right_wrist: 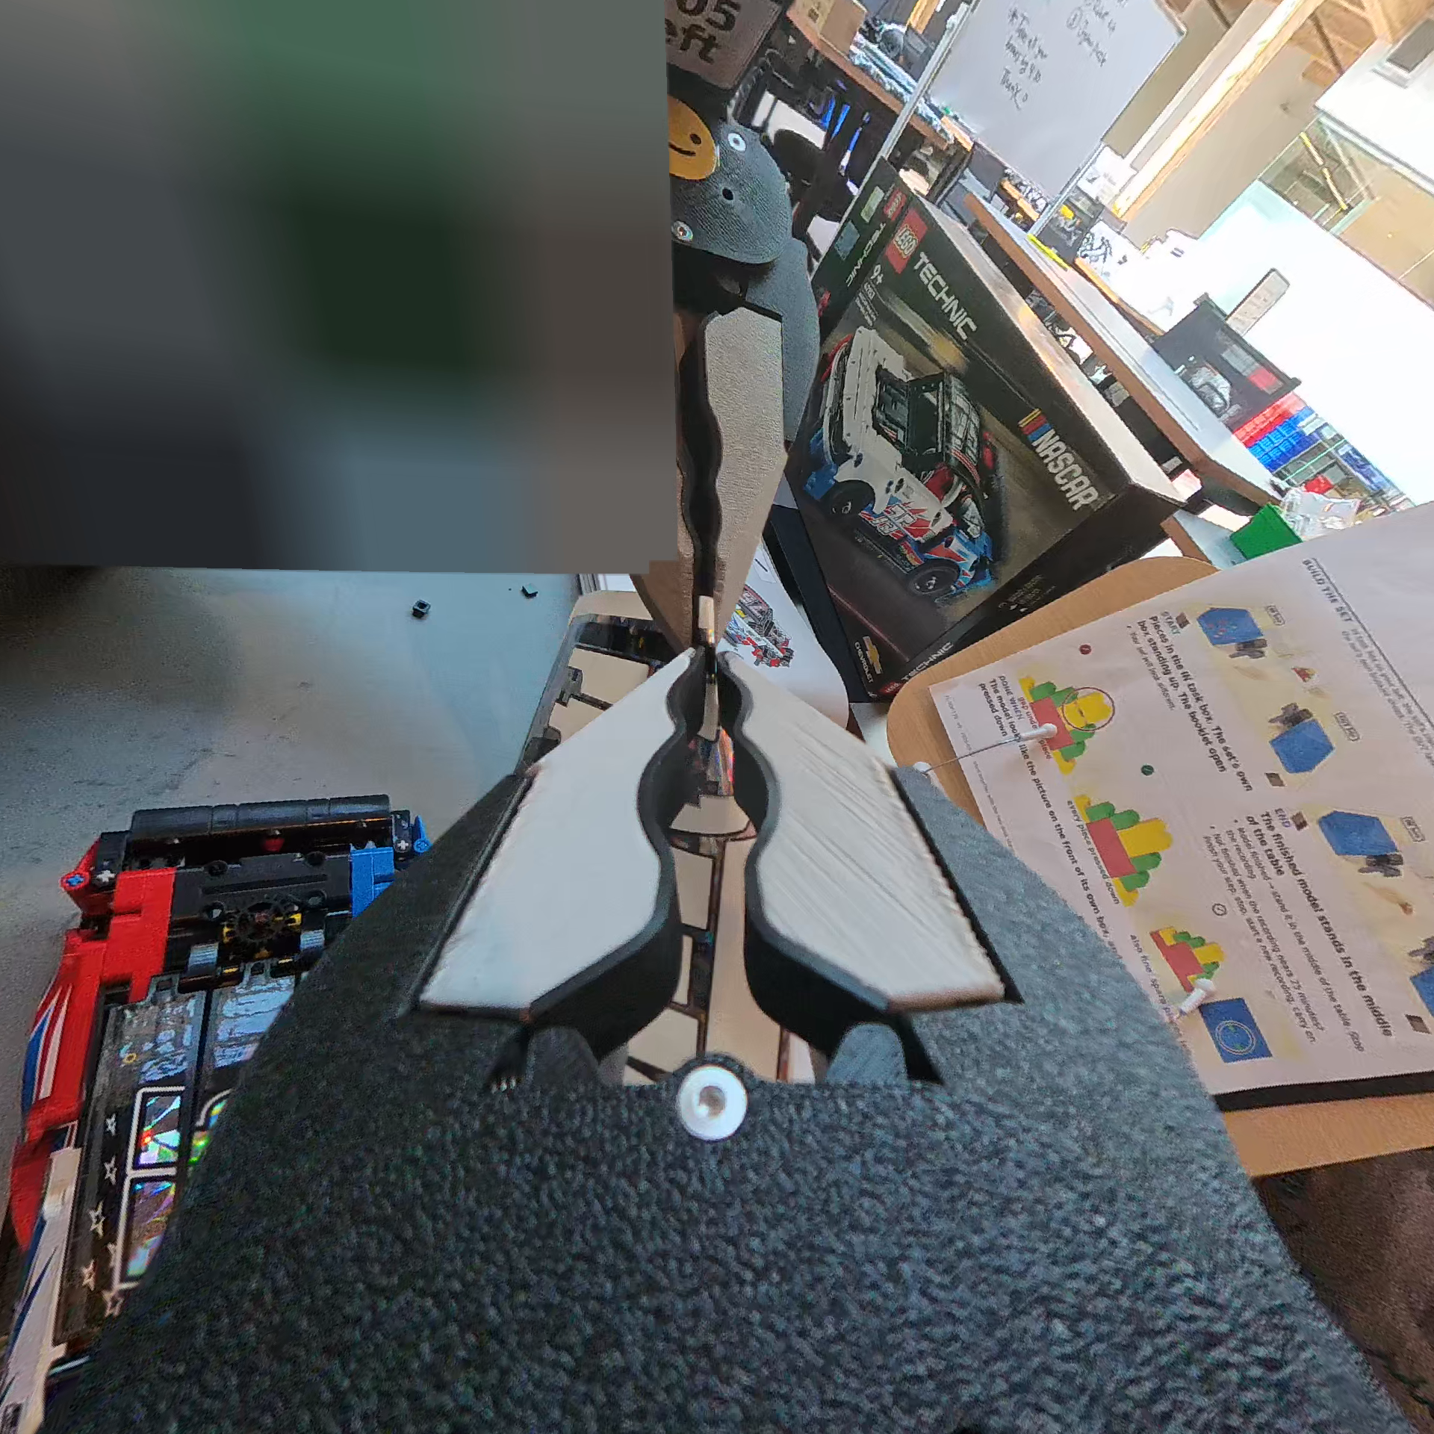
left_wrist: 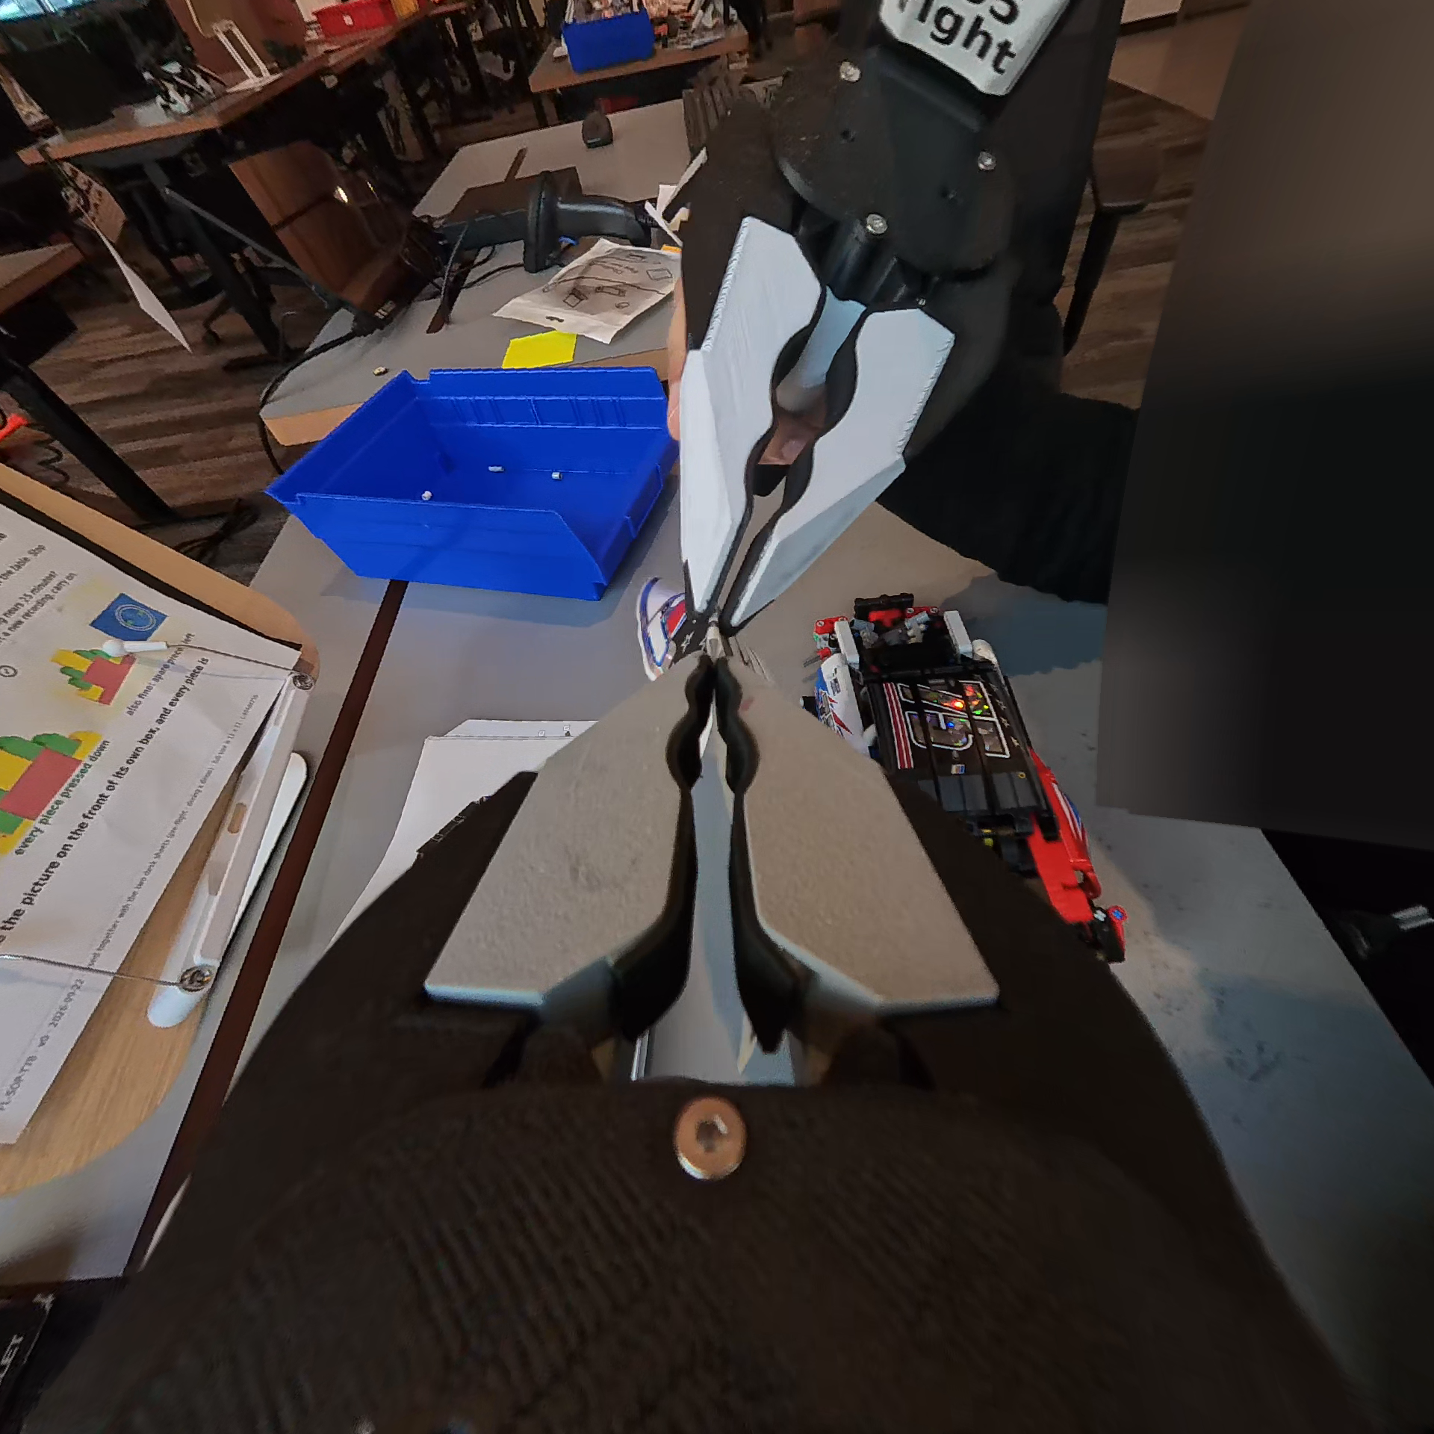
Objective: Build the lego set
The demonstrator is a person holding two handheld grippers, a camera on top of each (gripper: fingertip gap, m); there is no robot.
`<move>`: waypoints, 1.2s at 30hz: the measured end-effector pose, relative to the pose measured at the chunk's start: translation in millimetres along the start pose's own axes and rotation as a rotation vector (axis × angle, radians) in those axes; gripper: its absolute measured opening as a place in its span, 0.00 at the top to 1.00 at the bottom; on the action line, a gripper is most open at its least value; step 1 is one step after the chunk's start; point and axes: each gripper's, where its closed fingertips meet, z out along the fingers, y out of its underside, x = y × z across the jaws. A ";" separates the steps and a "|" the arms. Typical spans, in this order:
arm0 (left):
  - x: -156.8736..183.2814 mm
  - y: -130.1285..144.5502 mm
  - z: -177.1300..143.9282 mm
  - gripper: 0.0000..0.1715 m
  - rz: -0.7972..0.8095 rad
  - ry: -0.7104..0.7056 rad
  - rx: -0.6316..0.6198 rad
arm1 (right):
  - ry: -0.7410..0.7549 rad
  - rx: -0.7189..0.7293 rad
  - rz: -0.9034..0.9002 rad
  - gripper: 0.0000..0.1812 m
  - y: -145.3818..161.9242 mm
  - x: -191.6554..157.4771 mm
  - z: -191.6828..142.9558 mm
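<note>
Item: two hand-held grippers meeting tip to tip above a grey table (left_wrist: 497, 644), a small Lego part between them.

Left gripper (left_wrist: 712, 673): jaws drawn narrow, tips pinched on a small pale pin-like piece (right_wrist: 706, 617); the right wrist view showed its light end standing out of the tips.

Right gripper (right_wrist: 708, 669): jaws also narrow, closed on a thin dark flat piece (right_wrist: 710, 702) with a shiny printed face. Its exact kind could not be told. The two small parts touched or nearly touched at the tips.

Task object: partly built Lego race car (left_wrist: 962, 745), black, red, white and blue with holographic stickers, lying on the table just beside and below the grippers, untouched by either.

Also present: blue parts bin (left_wrist: 481, 481) with a few tiny pale pieces on its floor, well behind the grippers; set box (right_wrist: 954, 434) standing by the table edge; printed instruction sheet (left_wrist: 116, 737) on a wooden board to the left; open booklet (right_wrist: 698, 892) under the grippers.

Hazards, as judged:
- Both parts were held only by the extreme tips; a push slightly off axis would likely pivot the pin out of line or flick it free.
- A dropped pin could roll on the smooth table, off the edge or under the car.
- Too hard a squeeze on the flat piece might twist it in the jaws and spoil the alignment.
- Either gripper, lowered carelessly, could knock the car and loosen pieces already fitted.
</note>
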 end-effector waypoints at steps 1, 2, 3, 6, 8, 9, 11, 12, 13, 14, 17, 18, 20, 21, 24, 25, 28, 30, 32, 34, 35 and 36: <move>-0.7 0.7 0.1 1.00 -0.006 -0.001 -0.002 | 0.007 -0.006 -0.006 0.99 0.8 0.7 0.4; -1.5 1.4 0.2 1.00 -0.015 -0.001 -0.005 | 0.015 -0.013 -0.014 0.99 1.7 1.6 0.9; -2.6 1.9 0.4 1.00 -0.028 -0.002 -0.006 | 0.025 -0.020 -0.023 0.99 2.6 2.4 1.3; -5.6 3.2 1.4 1.00 -0.106 0.010 -0.004 | 0.052 -0.035 -0.052 1.00 5.0 5.2 2.8; -8.8 4.7 2.1 1.00 -0.158 0.016 -0.003 | 0.067 -0.045 -0.067 1.00 7.0 6.9 4.1; -10.3 5.1 2.5 1.00 -0.183 0.019 0.001 | 0.077 -0.051 -0.078 1.00 7.9 8.2 4.7; -13.7 5.2 2.9 1.00 -0.247 0.031 0.014 | 0.110 -0.061 -0.118 1.00 8.8 11.1 5.5; -15.5 4.5 2.7 1.00 -0.272 0.037 0.027 | 0.133 -0.066 -0.151 1.00 8.7 12.8 5.7; -16.5 4.2 2.6 1.00 -0.298 0.046 0.038 | 0.155 -0.071 -0.191 1.00 8.3 13.7 6.0; -17.2 4.4 2.2 1.00 -0.322 0.055 0.043 | 0.173 -0.076 -0.233 1.00 8.1 13.8 6.3; -19.1 2.2 0.7 1.00 -0.366 0.078 0.075 | 0.227 -0.087 -0.322 1.00 7.9 16.9 7.2; -18.4 1.6 0.7 1.00 -0.370 0.088 0.083 | 0.236 -0.091 -0.338 1.00 8.3 17.5 7.2; -17.9 -0.1 0.8 1.00 -0.386 0.106 0.097 | 0.242 -0.090 -0.340 1.00 8.2 18.7 6.5; -18.1 -1.4 0.9 1.00 -0.392 0.113 0.107 | 0.243 -0.087 -0.331 1.00 8.0 19.7 5.8; -19.0 -2.4 1.5 1.00 -0.405 0.123 0.119 | 0.240 -0.084 -0.315 1.00 8.6 21.1 5.2; -18.7 -3.1 1.5 1.00 -0.405 0.128 0.124 | 0.242 -0.089 -0.314 1.00 9.6 21.7 5.3; -19.2 -5.4 1.5 0.97 -0.423 0.144 0.142 | 0.246 -0.095 -0.306 1.00 11.1 23.4 5.7; -19.7 -5.0 1.6 0.97 -0.428 0.146 0.144 | 0.245 -0.094 -0.296 1.00 11.3 24.1 5.7; -19.2 -5.7 0.9 0.96 -0.429 0.148 0.145 | 0.242 -0.092 -0.289 1.00 11.4 24.1 5.8; -19.2 -6.7 0.3 0.96 -0.423 0.143 0.147 | 0.237 -0.086 -0.280 1.00 10.9 23.8 5.6; -18.9 -7.2 0.1 0.96 -0.423 0.144 0.149 | 0.235 -0.084 -0.273 1.00 10.8 24.0 5.4; -18.8 -7.8 0.1 0.95 -0.423 0.144 0.151 | 0.233 -0.082 -0.266 1.00 10.9 24.4 5.2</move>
